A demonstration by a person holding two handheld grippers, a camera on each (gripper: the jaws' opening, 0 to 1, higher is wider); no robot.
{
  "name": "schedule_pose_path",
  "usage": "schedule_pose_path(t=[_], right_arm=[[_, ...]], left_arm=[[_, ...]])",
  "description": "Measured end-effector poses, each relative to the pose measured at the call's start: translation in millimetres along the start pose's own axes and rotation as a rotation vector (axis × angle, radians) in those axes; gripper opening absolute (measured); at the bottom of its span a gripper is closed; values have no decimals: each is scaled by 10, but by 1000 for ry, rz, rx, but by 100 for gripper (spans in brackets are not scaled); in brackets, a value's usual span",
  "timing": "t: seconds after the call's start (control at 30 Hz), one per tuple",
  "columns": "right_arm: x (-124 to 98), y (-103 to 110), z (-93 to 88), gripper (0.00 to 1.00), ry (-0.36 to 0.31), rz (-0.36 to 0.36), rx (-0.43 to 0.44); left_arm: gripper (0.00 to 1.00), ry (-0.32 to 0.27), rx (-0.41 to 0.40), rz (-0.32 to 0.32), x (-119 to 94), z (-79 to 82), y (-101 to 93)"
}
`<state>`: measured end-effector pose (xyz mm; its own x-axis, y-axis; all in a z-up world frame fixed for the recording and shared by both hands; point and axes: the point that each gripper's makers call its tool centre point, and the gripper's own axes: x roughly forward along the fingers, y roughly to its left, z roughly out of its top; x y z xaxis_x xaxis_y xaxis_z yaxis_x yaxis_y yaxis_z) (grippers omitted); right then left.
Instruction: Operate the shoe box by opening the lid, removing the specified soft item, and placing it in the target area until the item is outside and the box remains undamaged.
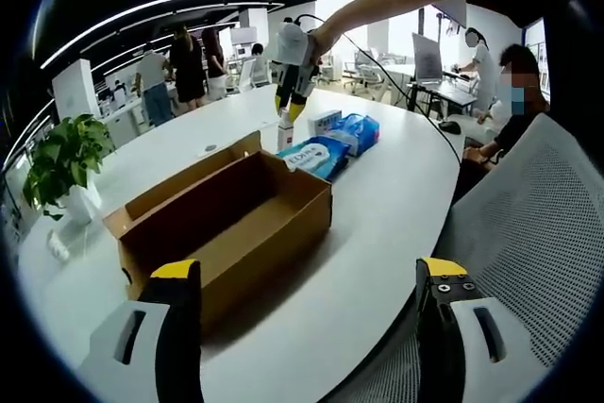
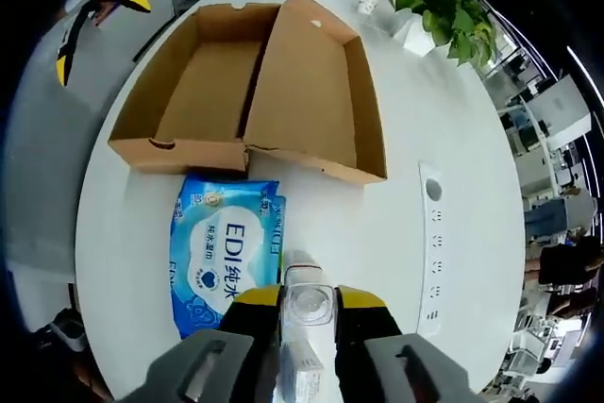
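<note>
Curving away into an open office, the white table (image 1: 396, 205) is smooth and glossy, with rounded edges and a strip of round sockets (image 2: 432, 233) set into its top. Desks, monitors and several standing people fill the background under long ceiling light strips, and a seated person sits at the table's far side. A leafy green plant (image 1: 61, 158) in a white pot stands near one edge.

On the table, the brown cardboard shoe box (image 1: 231, 224) lies open and looks empty, its hinged lid (image 2: 316, 87) folded flat beside the tray. Just beside the box lies a soft blue plastic pack of wipes (image 2: 226, 252), glossy and slightly crumpled, outside the box.

The left gripper (image 1: 307, 280) hovers near the box with its yellow-tipped jaws spread wide and holding nothing. The right gripper (image 2: 307, 313), held in a hand, has its jaws closed narrowly on a small white bottle (image 2: 307, 304) with a clear round cap, beside the wipes.
</note>
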<state>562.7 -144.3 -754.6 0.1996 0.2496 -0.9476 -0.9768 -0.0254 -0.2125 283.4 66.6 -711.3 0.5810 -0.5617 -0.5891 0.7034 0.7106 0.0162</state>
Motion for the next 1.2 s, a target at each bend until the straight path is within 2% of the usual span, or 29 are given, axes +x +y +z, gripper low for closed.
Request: schedule_pose_path(t=[0.47, 0.77, 1.07, 1.2], right_arm=[[-35, -105, -26, 18, -8, -42, 11], [-62, -132, 84, 22, -48, -45, 30], [-42, -122, 103, 16, -50, -41, 11], [-52, -103, 114, 15, -54, -30, -35]], left_arm=[[97, 17, 8, -8, 22, -45, -22], [97, 26, 13, -11, 24, -61, -23], [96, 33, 15, -7, 21, -83, -3], [96, 37, 15, -6, 21, -95, 2]])
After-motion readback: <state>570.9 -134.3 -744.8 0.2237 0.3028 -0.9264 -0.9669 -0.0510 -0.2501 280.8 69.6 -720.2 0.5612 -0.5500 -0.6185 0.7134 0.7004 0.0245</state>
